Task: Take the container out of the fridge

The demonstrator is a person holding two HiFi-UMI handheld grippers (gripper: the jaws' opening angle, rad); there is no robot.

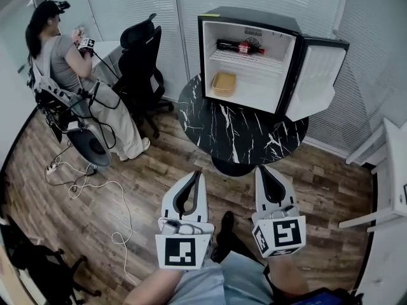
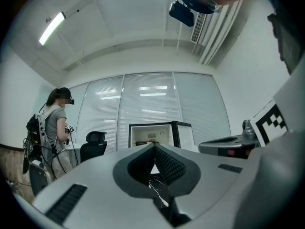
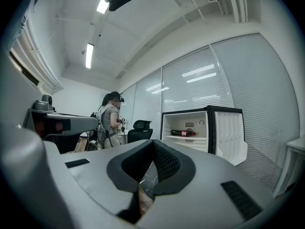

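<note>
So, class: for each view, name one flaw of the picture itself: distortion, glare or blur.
Head view: wide-angle bending, the fridge leans. Left gripper view: dark rounded corners, the ceiling light blown out white. Right gripper view: fisheye again, the window blinds bow outward.

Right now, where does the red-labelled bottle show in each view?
Head view: bottle lying on the upper shelf of the fridge, top centre.
Left gripper view: bottle small and faint, centre, inside the fridge.
Right gripper view: bottle right of centre, upper shelf.
Shared landmark: the open fridge door.
</note>
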